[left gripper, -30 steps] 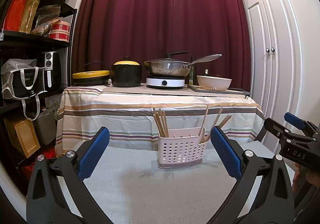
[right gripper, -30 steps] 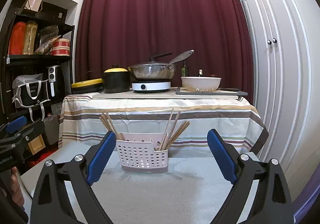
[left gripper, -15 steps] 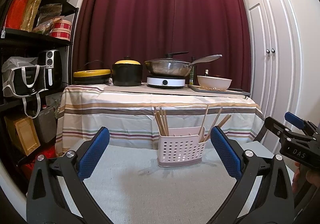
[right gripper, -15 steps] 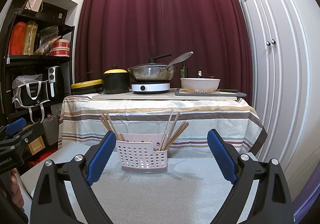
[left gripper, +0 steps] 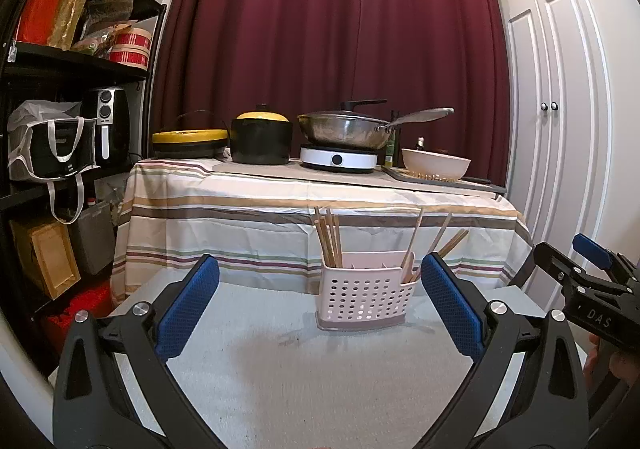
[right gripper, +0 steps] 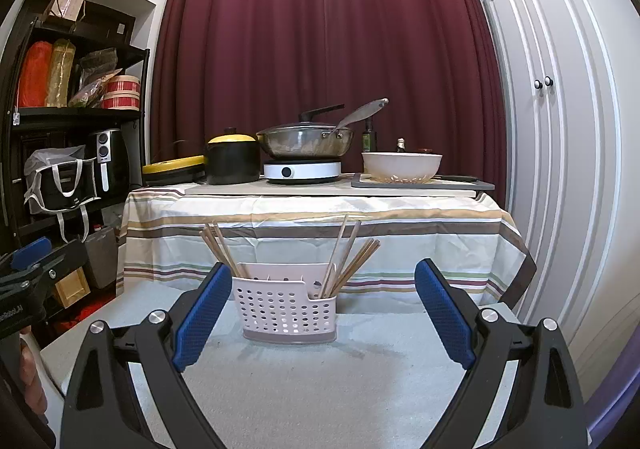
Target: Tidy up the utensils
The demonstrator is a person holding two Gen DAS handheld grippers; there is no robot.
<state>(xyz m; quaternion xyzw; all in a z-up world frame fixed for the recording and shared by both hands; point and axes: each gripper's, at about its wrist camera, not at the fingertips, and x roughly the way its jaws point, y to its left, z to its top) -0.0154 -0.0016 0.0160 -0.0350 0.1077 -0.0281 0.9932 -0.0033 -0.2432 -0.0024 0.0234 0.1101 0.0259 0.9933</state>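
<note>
Both my left gripper [left gripper: 320, 307] and right gripper [right gripper: 322, 315] gape empty. Slim wooden chopsticks [right gripper: 344, 263] stand mid-frame in the perforated pink plastic caddy [right gripper: 289, 309]: light, stiff, slippery; I'd pinch their upper shafts.

We saw a pale pink plastic utensil caddy [left gripper: 363, 296] — perforated, smooth, slightly glossy — holding bare matt wooden chopsticks [left gripper: 330, 237]. It stood on a rough, light grey woven cloth surface [left gripper: 312, 377]. Behind, a striped tablecloth [left gripper: 256, 217] looked soft and creased. The wok [left gripper: 344, 129] was shiny metal — the curtain [left gripper: 328, 29] heavy matt fabric. The gripper pads [left gripper: 188, 307] were textured blue rubber on matt black plastic.
</note>
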